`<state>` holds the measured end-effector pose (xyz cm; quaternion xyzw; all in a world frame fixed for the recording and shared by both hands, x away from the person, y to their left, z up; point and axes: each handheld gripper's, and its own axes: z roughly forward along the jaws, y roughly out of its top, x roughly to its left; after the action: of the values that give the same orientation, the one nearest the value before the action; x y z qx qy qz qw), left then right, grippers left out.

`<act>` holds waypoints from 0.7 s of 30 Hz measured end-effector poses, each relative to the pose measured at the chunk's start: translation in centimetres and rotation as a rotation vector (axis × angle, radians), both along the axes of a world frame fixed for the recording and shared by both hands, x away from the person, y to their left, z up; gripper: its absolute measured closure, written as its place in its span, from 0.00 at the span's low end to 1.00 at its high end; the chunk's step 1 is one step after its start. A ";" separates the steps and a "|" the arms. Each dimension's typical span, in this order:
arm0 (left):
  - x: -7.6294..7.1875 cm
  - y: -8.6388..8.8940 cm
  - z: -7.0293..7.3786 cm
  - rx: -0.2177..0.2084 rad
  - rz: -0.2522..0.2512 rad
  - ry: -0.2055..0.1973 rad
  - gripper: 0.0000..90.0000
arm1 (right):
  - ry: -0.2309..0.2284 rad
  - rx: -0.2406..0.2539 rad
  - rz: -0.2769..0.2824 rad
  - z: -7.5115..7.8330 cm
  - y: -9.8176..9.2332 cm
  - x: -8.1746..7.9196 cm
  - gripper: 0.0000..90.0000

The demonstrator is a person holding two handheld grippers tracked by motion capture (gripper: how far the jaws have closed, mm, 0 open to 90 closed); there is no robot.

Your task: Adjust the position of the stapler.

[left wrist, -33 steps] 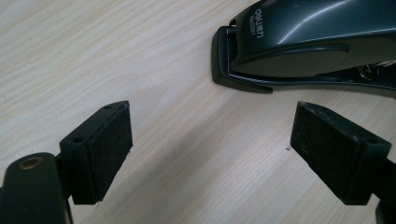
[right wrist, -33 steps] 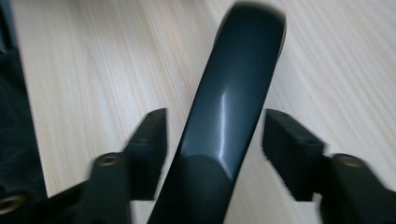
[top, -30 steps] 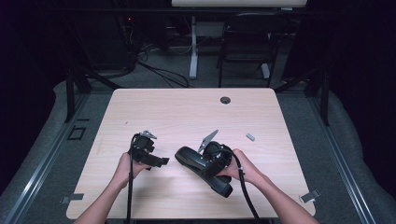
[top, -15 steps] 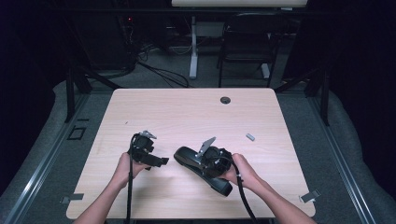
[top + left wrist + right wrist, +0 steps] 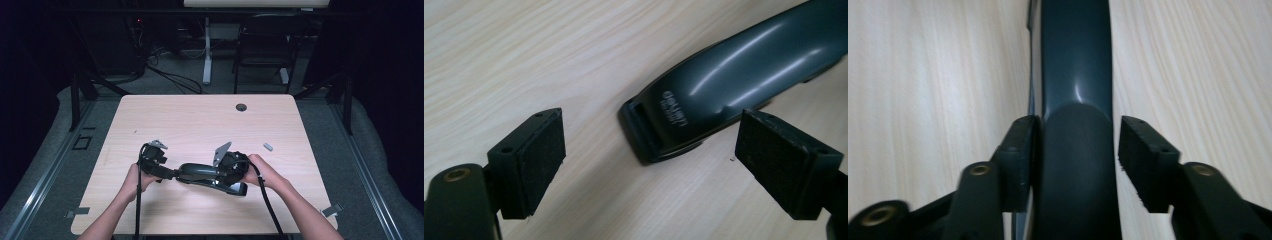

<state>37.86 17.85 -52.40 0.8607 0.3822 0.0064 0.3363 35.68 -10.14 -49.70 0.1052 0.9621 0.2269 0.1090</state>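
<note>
While the dark stapler (image 5: 210, 175) lies flat on the bench (image 5: 200, 120), the right gripper (image 5: 1075, 160) straddles its rear, 1 pad touching, jaws just widened; the left gripper (image 5: 649, 165) gapes wide before its tip. Next, both must close squarely.

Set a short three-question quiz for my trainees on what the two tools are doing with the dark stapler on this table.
1. True or false: the left tool has open jaws, both pads clear of the dark stapler.
2. Which tool straddles the stapler's body? A: left tool. B: right tool.
3. What lies on the table to the right of the stapler in the high view?

Key
1. True.
2. B. One pad touches the stapler and the other shows a gap; the jaws have just been opening.
3. A small grey piece.
</note>
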 end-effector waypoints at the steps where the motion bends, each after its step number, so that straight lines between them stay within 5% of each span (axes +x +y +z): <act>1: -0.1 -0.1 0.1 -0.043 -0.046 -0.003 0.14 | -0.004 0.000 -0.010 0.2 -0.2 -0.2 0.54; 4: -0.5 -0.8 0.4 -0.083 -0.122 -0.029 0.13 | -0.009 -0.002 -0.058 1.2 -1.4 -1.0 0.55; 8: -0.5 -2.5 -0.4 -0.068 -0.221 -0.043 0.05 | 0.018 0.017 -0.126 1.7 -2.6 -1.6 0.56; 13: -0.1 -3.8 -1.7 -0.004 -0.226 -0.067 0.01 | 0.035 0.034 -0.221 2.0 -3.6 -2.4 0.57; 15: 0.3 -3.6 -1.9 0.002 -0.189 -0.077 0.11 | 0.043 0.053 -0.246 1.9 -3.9 -2.7 0.58; 21: 0.1 -3.3 -2.1 0.019 -0.210 -0.109 0.20 | 0.026 0.050 -0.273 1.8 -3.9 -2.5 0.57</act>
<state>38.01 14.57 -54.51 0.8976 0.2710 0.0214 0.3471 33.15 -14.02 -47.91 0.2407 0.9343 0.2323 0.1235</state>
